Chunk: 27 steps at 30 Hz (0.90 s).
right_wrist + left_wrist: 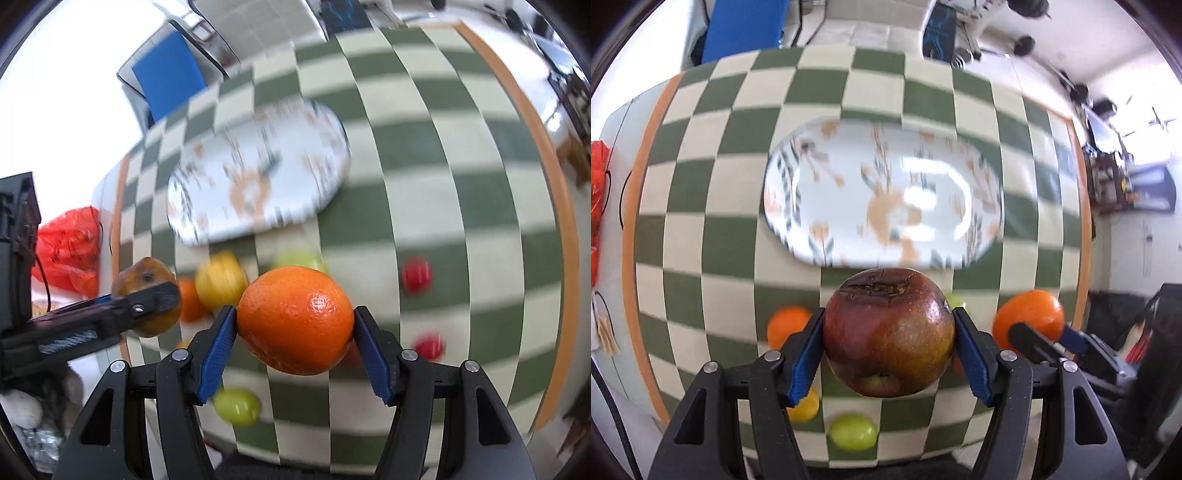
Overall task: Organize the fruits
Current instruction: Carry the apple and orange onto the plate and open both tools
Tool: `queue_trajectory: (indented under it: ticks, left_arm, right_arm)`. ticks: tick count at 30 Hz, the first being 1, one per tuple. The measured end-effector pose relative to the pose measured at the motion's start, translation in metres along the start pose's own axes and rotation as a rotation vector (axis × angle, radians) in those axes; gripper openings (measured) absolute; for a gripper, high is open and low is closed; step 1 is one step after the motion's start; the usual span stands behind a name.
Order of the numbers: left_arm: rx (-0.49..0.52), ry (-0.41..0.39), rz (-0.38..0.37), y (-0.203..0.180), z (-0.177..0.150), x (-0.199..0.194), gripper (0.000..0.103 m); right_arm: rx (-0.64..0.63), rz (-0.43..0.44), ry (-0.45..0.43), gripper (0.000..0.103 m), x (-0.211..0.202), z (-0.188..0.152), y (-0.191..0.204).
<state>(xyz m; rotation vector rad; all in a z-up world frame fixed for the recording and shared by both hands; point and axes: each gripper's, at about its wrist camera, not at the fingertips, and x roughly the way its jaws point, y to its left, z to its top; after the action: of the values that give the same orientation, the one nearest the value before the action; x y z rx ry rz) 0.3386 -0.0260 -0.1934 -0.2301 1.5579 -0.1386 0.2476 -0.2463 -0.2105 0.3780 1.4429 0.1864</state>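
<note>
The dark red apple (888, 332) sits clamped between the blue pads of the left gripper (888, 345), lifted clear of the checkered cloth (713, 206). Its jaws stand about half apart, pressing the apple's two sides. The apple is nearly round, with no clear long axis; its cracked, browned hollow faces up and away, toward the oval plate (882, 192), and a smaller dimple shows at its near underside. Seen from the right wrist, the apple (146, 295) hangs to the near left of the plate (258, 173).

The orange (295, 320) is gripped the same way by the right gripper (295, 345), jaws about half apart and pressing its flanks, held above the cloth (443, 184) on the plate's near side. It is slightly wider than tall, its long axis running pad to pad. From the left wrist it (1028, 317) shows to the near right of the plate.

Below, on the plate's near side, the cloth carries another orange (786, 325), a yellow fruit (221, 278), green fruits (853, 432) and two red fruits (416, 275). A red bag (70, 251) lies off the cloth, to the plate's left.
</note>
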Motion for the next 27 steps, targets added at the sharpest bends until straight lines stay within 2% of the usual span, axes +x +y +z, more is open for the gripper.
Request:
queue_trajectory:
  ticks: [3,5,8,11,17,20,24,25,26,27]
  left_arm:
    - [-0.047,-0.014,0.031,0.005,0.043,0.015,0.064]
    - [-0.073,0.005,0.055,0.005,0.069,0.039,0.064]
    - [-0.109,0.051,0.065,0.017,0.096,0.068,0.064]
    - [-0.142,0.094,0.052,0.03,0.11,0.089,0.064]
    - [-0.175,0.132,0.027,0.045,0.127,0.109,0.064]
    - [-0.168,0.136,0.039,0.046,0.128,0.11,0.065]
    - [-0.118,0.104,0.082,0.041,0.13,0.103,0.067]
    - [-0.103,0.096,0.096,0.039,0.13,0.101,0.075]
    - [-0.093,0.088,0.107,0.037,0.13,0.099,0.089]
    - [-0.079,0.078,0.123,0.035,0.129,0.096,0.092]
  right_arm:
    - [-0.041,-0.021,-0.022,0.066,0.02,0.054,0.019]
    - [-0.077,-0.035,-0.018,0.066,0.04,0.088,0.031]
    - [-0.137,-0.063,0.009,0.066,0.078,0.125,0.054]
    - [-0.191,-0.108,0.041,0.066,0.112,0.152,0.064]
    - [-0.226,-0.133,0.069,0.066,0.14,0.174,0.07]
    - [-0.242,-0.143,0.076,0.067,0.145,0.175,0.071]
    - [-0.231,-0.136,0.088,0.07,0.147,0.18,0.07]
    - [-0.224,-0.138,0.09,0.078,0.147,0.182,0.07]
    - [-0.218,-0.147,0.086,0.082,0.144,0.183,0.069]
    - [-0.214,-0.155,0.083,0.088,0.142,0.183,0.069]
